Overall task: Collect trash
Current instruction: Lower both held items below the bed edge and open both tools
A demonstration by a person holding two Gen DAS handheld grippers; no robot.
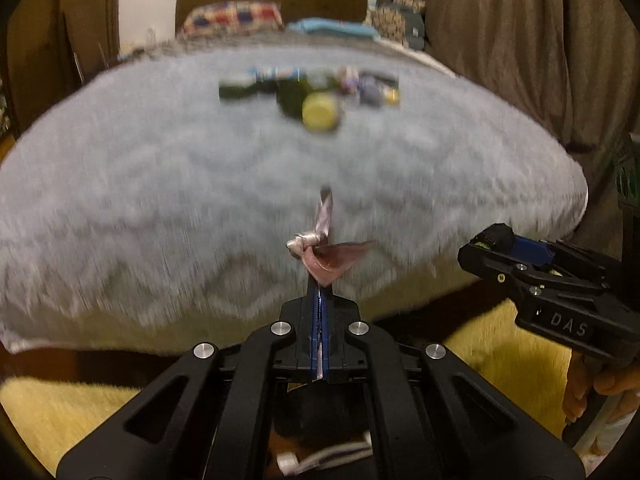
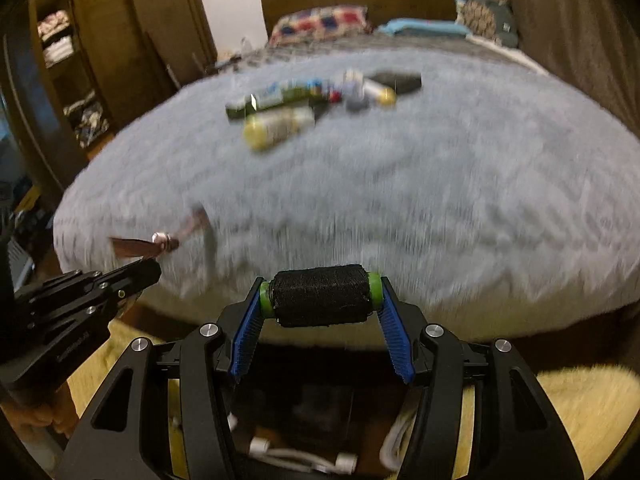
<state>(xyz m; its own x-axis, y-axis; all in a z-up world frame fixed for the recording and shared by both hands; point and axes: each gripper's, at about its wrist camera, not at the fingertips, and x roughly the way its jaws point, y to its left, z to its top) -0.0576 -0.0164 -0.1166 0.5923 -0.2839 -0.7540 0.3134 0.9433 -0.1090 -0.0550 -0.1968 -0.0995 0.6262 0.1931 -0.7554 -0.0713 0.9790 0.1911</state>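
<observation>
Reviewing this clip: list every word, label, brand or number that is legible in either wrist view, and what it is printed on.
"DAS": raised letters on the black body of the right tongs, read in the left wrist view.
Left tongs: embossed text on the body, too blurred to read.
Bottles and packets on the grey blanket: printed labels, motion-blurred, unreadable.
No other text is legible.

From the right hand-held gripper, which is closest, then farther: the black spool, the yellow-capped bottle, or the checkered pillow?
Seen from the right wrist:
1. Black thread spool with green ends: clamped in the right hand-held gripper.
2. Yellow-capped bottle: mid-bed, left of centre.
3. Red-and-blue checkered pillow: at the headboard.
</observation>
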